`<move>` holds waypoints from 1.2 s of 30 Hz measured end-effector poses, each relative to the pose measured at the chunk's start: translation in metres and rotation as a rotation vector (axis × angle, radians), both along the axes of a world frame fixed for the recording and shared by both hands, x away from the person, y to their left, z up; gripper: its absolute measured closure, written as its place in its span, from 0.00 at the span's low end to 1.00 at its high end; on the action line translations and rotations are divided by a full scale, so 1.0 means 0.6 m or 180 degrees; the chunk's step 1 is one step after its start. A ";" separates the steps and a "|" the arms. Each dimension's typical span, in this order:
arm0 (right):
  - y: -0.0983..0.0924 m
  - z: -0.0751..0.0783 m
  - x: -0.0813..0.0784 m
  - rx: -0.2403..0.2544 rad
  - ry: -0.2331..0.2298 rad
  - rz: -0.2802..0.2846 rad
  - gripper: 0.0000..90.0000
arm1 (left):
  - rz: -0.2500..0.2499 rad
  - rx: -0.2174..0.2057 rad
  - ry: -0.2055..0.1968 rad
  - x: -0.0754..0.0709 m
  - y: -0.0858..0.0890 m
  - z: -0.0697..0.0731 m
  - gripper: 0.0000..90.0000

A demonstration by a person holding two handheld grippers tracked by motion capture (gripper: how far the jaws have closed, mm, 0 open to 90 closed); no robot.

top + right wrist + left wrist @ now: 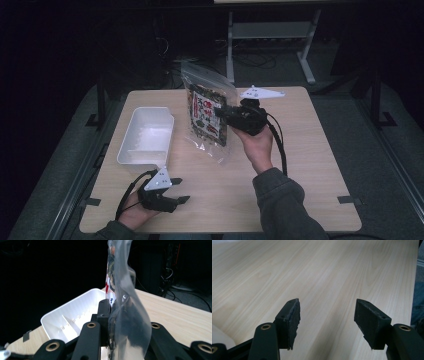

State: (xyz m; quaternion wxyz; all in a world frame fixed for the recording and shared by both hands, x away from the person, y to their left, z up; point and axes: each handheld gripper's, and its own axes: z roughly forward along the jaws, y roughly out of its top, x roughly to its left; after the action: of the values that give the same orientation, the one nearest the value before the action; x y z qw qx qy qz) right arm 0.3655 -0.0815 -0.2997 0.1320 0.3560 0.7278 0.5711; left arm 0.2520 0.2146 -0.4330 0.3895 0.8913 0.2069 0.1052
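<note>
Snack bag (207,117) hangs upright, pinched in the right claw (223,113) above the surface (300,165), white bin (145,137) just beyond it; the left claw (177,192) gapes empty, and the slick film could slip free if tilted.

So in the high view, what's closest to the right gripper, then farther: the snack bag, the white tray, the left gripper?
1. Snack bag: clamped in the right gripper.
2. White tray: on the table, left of the bag.
3. Left gripper: near the table's front edge.
</note>
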 end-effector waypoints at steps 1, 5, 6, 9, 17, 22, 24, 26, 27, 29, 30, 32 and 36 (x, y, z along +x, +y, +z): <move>0.006 0.002 0.001 -0.0016 -0.0022 -0.0009 0.83 | 0.0000 0.0022 0.0007 -0.001 0.002 0.000 0.40; 0.028 0.010 0.007 -0.0047 -0.0077 -0.0036 0.83 | 0.0008 0.0025 -0.0008 -0.003 0.007 -0.001 0.39; 0.032 0.012 0.007 -0.0028 -0.0071 -0.0045 0.83 | 0.0019 0.0014 0.0000 -0.004 0.008 -0.001 0.38; 0.046 0.014 0.010 0.0002 -0.0093 -0.0040 0.83 | 0.0017 0.0041 -0.0012 -0.005 0.011 -0.002 0.37; 0.092 0.026 0.021 0.0052 -0.0158 -0.0046 0.83 | 0.0002 0.0060 0.0001 -0.011 0.020 -0.002 0.36; 0.131 0.029 0.032 0.0096 -0.0189 -0.0070 0.83 | 0.0007 0.0079 0.0010 -0.013 0.027 -0.003 0.36; 0.146 0.028 0.038 0.0107 -0.0193 -0.0080 0.83 | 0.0022 0.0071 0.0013 -0.015 0.030 -0.004 0.36; 0.160 0.026 0.043 0.0121 -0.0203 -0.0100 0.83 | 0.0030 0.0081 0.0008 -0.015 0.035 -0.004 0.36; 0.168 0.025 0.045 0.0126 -0.0201 -0.0109 0.83 | 0.0041 0.0075 0.0011 -0.015 0.037 -0.004 0.36; 0.181 0.019 0.048 0.0153 -0.0200 -0.0121 0.83 | 0.0055 0.0070 0.0016 -0.015 0.041 -0.004 0.36; 0.188 0.016 0.049 0.0155 -0.0180 -0.0124 0.83 | 0.0064 0.0069 0.0024 -0.015 0.044 -0.004 0.36; 0.200 0.008 0.053 0.0137 -0.0152 -0.0128 0.83 | 0.0088 0.0076 0.0038 -0.015 0.047 -0.006 0.36; 0.223 -0.005 0.061 0.0110 -0.0132 -0.0192 0.83 | 0.0102 0.0097 0.0034 -0.015 0.052 -0.007 0.36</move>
State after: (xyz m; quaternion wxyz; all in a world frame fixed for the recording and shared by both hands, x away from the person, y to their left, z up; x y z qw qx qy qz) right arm 0.4023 0.0526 -0.3030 0.1581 0.3681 0.7039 0.5865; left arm 0.2429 0.2459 -0.4374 0.3730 0.8943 0.2215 0.1098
